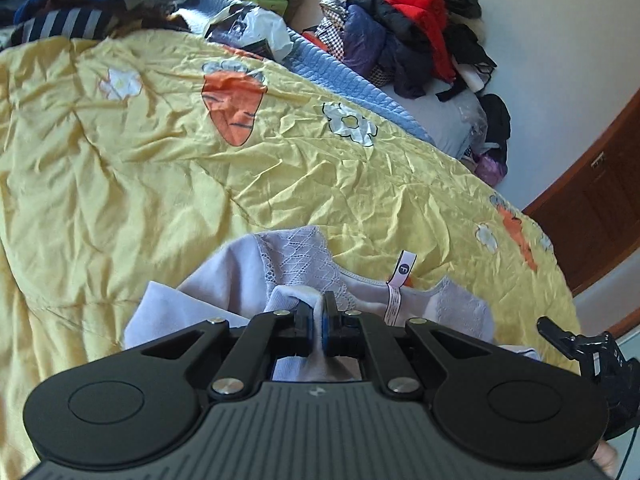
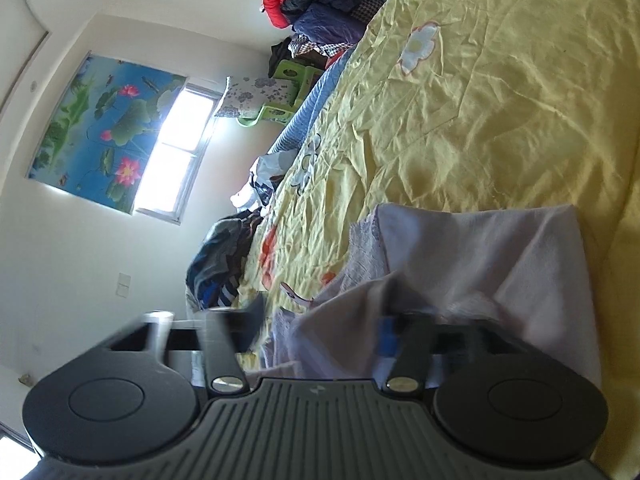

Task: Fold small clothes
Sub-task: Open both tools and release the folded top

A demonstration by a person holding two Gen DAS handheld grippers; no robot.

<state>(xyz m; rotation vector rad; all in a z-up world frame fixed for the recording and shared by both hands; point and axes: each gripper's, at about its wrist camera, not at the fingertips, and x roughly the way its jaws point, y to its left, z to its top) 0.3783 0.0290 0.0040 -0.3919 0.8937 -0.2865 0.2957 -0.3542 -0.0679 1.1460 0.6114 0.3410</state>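
A small pale lilac garment with lace trim and a white care label lies on the yellow bedspread. My left gripper is shut on a bunched fold of it. In the right wrist view the same garment drapes over my right gripper, whose fingers are spread wide and blurred, the cloth lying loose between them. The right gripper also shows at the edge of the left wrist view.
A pile of red and dark clothes sits at the far end of the bed. Another dark striped pile lies at the far left. A green stool and a window are beyond the bed.
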